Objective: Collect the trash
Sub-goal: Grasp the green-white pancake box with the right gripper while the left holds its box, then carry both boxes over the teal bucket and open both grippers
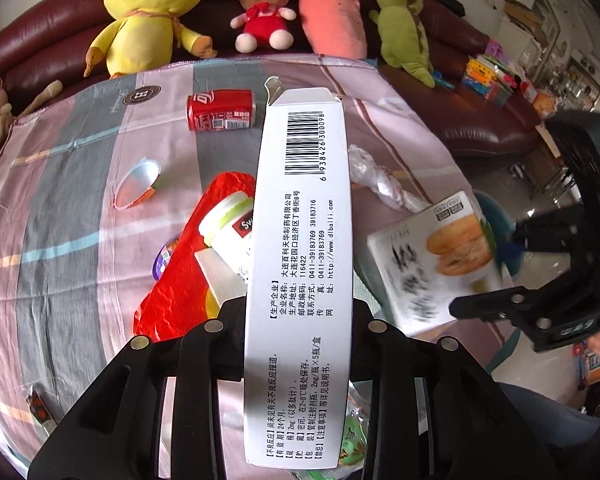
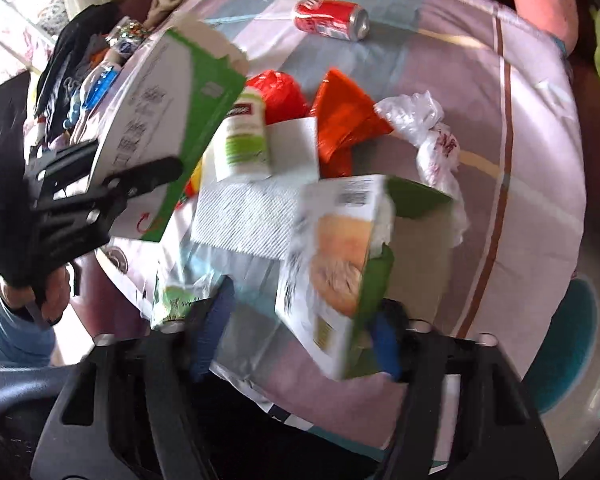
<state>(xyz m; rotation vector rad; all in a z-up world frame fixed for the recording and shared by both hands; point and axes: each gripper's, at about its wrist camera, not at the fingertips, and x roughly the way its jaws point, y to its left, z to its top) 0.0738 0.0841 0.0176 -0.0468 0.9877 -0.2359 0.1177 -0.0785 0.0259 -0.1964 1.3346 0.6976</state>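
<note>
Biscuit box [image 2: 336,276] motion-blurred in both views (print unreadable), red bag [image 1: 180,280] half-hidden behind long carton [image 1: 300,260]

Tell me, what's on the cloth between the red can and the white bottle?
Crumpled red wrapping lies between the red can and the white bottle; the right wrist view shows it best.
</note>
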